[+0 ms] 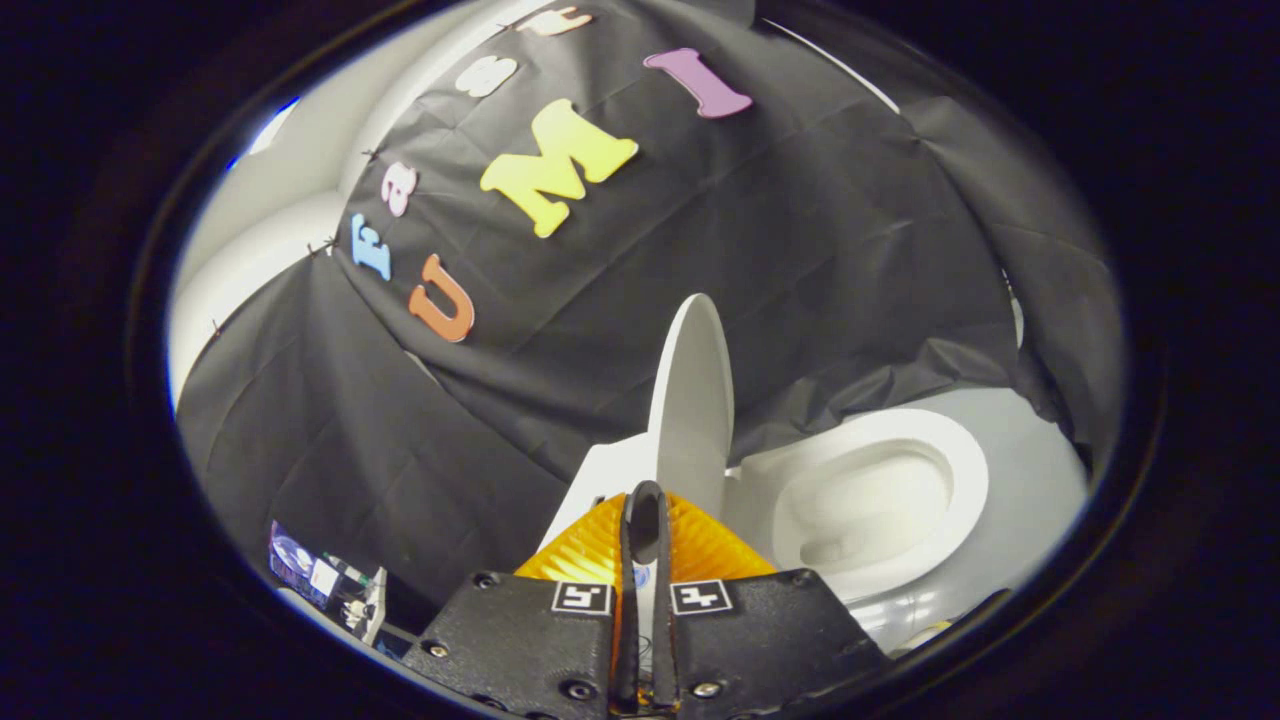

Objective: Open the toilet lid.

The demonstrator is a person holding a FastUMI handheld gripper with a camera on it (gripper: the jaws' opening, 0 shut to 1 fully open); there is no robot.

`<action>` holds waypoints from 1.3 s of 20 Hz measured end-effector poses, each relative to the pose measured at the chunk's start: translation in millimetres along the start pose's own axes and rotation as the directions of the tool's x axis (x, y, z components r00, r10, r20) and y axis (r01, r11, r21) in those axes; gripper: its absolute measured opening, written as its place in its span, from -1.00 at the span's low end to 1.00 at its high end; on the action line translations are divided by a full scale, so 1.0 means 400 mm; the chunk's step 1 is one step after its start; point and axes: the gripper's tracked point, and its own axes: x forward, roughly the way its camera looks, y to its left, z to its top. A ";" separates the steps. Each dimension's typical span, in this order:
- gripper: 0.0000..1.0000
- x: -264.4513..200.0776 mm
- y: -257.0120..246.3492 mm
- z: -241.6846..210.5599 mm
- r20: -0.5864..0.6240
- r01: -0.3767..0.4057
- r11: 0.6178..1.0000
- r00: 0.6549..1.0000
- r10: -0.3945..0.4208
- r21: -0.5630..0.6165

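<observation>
Tool (645, 520) fingers closed together, gripping nothing; toilet lid (690, 400) raised just beyond; bowl rim (965, 470) exposed.

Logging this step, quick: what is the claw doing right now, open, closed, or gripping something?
Claw: closed, fingers together with nothing between them, just short of the raised white plastic toilet lid.

Raised lid (692, 395) just beyond closed claw (645, 500)

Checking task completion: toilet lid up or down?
Up. The lid stands raised on edge just beyond the gripper, and the bowl beside it lies uncovered. The jaws are closed together, gripping nothing.
</observation>
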 end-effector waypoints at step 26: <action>-0.83 0.196 0.376 -0.146 -0.081 0.008 0.967 0.996 -0.029 -0.253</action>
